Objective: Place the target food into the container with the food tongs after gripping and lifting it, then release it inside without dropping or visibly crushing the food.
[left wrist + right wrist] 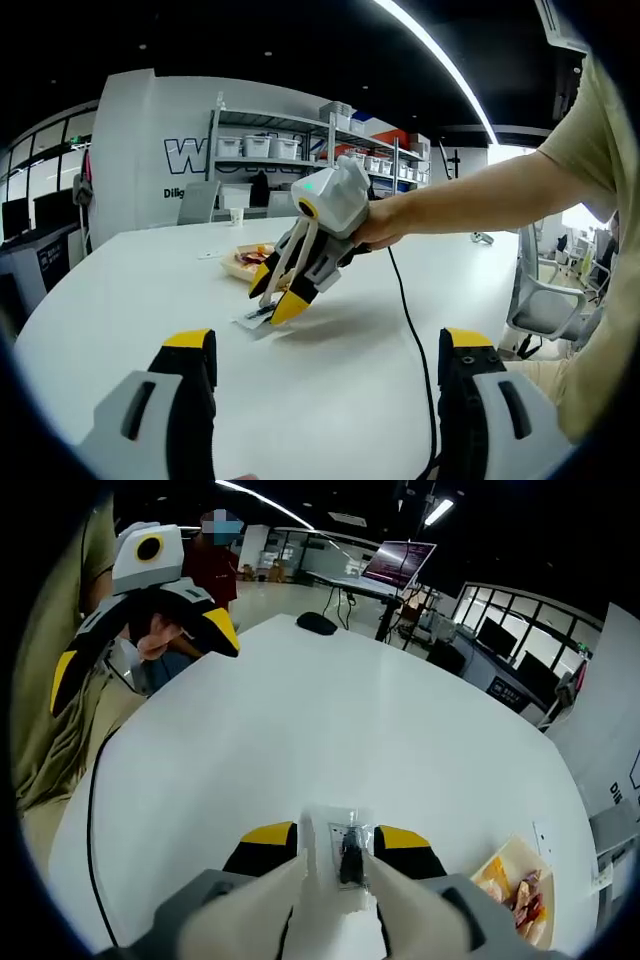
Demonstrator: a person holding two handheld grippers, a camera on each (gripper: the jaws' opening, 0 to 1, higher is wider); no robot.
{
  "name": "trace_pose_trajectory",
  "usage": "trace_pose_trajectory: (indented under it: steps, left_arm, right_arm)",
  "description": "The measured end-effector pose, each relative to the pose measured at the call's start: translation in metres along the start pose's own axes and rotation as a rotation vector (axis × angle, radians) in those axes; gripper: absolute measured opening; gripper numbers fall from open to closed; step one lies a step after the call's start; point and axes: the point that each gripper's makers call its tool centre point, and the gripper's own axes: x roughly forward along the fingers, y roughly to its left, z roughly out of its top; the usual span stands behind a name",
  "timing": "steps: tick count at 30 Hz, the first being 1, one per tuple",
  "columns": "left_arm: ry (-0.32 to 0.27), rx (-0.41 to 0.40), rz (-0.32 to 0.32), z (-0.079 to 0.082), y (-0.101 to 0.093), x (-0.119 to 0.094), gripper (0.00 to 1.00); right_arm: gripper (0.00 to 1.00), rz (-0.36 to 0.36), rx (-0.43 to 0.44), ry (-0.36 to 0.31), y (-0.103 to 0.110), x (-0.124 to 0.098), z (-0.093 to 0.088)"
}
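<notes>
Right gripper (pixel 283 300) is down at the table (pixel 120 310), jaws clamped on the tongs (pixel 345 855), probably getting them seated first. Left gripper (pixel 325 400) hangs back, jaws apart. Food (pixel 520 892) sits in the tray (pixel 505 858) just beside.

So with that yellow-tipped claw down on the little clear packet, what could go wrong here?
1. The right gripper has its tips at a thin clear packet lying flat on the table; flat wrapping may slip out of the jaws.
2. The food tray sits off to the side near the table's edge, so a careless carry could nudge it.
3. The black cable trails across the table and might snag.
</notes>
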Motion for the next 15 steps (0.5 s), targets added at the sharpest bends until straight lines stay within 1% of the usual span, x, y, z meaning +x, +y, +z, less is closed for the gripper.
trace_pose_trajectory:
  steps: [6, 13, 15]
  left_arm:
    - [0.001, -0.001, 0.0, -0.0003, 0.001, 0.0004, 0.9]
    - [0.0, 0.001, 0.002, 0.001, 0.0019, 0.0002, 0.9]
    - [0.0, 0.001, 0.002, 0.0016, 0.0022, 0.0001, 0.9]
  right_arm:
    - [0.26, -0.003, -0.015, 0.004, -0.0025, 0.0015, -0.0024]
    - [0.25, -0.005, 0.015, -0.008, -0.0064, 0.003, -0.0025]
    - [0.24, -0.007, 0.043, -0.013, -0.0081, 0.0034, -0.0036]
